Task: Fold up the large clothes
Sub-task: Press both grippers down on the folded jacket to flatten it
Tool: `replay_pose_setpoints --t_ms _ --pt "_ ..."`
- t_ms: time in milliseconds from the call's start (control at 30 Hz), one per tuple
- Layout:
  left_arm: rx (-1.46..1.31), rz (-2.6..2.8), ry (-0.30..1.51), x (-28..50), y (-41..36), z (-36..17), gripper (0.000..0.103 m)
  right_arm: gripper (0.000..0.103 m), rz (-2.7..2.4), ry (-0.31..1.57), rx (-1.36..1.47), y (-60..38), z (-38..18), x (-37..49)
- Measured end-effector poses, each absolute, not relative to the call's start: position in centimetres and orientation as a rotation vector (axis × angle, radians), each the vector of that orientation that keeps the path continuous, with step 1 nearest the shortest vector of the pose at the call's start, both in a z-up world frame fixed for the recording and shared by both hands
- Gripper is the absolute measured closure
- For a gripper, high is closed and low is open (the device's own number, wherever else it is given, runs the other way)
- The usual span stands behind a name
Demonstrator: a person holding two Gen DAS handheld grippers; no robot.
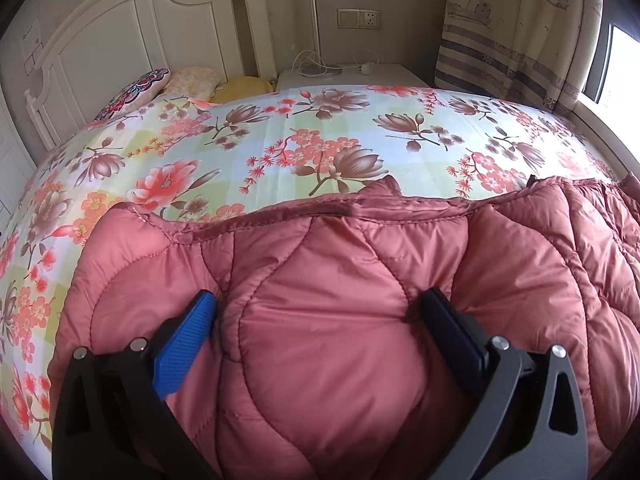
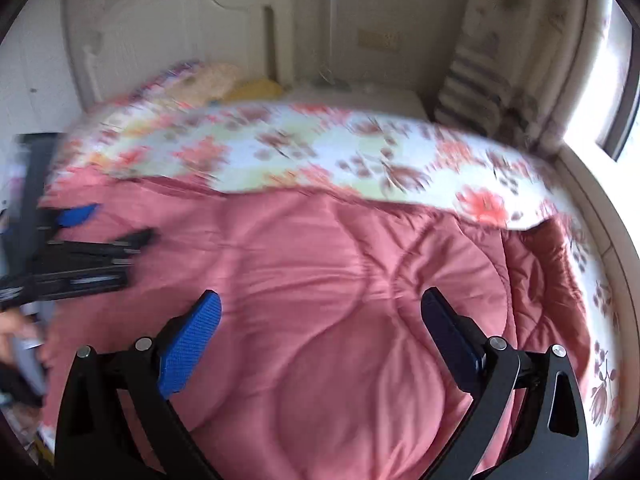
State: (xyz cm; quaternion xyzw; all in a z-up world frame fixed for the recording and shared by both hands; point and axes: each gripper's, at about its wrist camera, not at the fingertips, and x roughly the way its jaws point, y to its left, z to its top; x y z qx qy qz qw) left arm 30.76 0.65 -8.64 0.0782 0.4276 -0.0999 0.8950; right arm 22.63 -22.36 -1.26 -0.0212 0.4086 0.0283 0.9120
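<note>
A pink quilted puffer jacket [image 1: 340,320] lies spread on the floral bed sheet [image 1: 280,136]. My left gripper [image 1: 318,304] is open, its blue-padded fingers pressed into the jacket on either side of a puffed panel near its upper edge. In the right wrist view the jacket [image 2: 320,280] fills the middle. My right gripper [image 2: 320,308] is open and hovers just above it, holding nothing. The left gripper [image 2: 80,236] shows blurred at the left of the right wrist view, over the jacket's left part.
A white headboard [image 1: 120,40] and pillows [image 1: 192,80] stand at the bed's far end. A white nightstand [image 1: 348,74] with cables sits beside it, a curtain [image 1: 520,32] and window at right. The right wrist view is motion-blurred.
</note>
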Motion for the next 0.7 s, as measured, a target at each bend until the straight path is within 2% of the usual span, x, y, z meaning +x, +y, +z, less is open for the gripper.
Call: replay_pose_setpoints --t_ms 100,233,333,433,533,633,700 --pt "0.163 -0.207 0.886 30.8 0.7 -8.6 0.002 0.005 0.193 0.751 -0.168 -18.4 0.8 17.7" --pt "0.165 -0.205 0.885 30.8 0.6 -8.7 0.002 0.005 0.246 0.827 -0.351 -14.8 -3.0 15.8" --pt "0.167 -0.202 0.886 30.8 0.6 -8.7 0.002 0.004 0.256 0.823 -0.283 -15.7 -5.0 16.2" --pt "0.166 -0.201 0.884 30.8 0.6 -8.8 0.002 0.005 0.230 0.838 -0.269 -16.0 -3.2 15.5" --pt "0.168 -0.195 0.879 30.8 0.5 -8.7 0.002 0.005 0.241 0.736 -0.248 -17.3 -0.8 13.3" --pt "0.160 -0.194 0.873 30.7 0.6 -8.7 0.002 0.004 0.177 0.841 -0.245 -19.0 -4.0 14.5" --pt "0.154 -0.194 0.870 30.6 0.7 -8.6 0.002 0.004 0.214 0.827 -0.172 -20.0 -5.6 14.6"
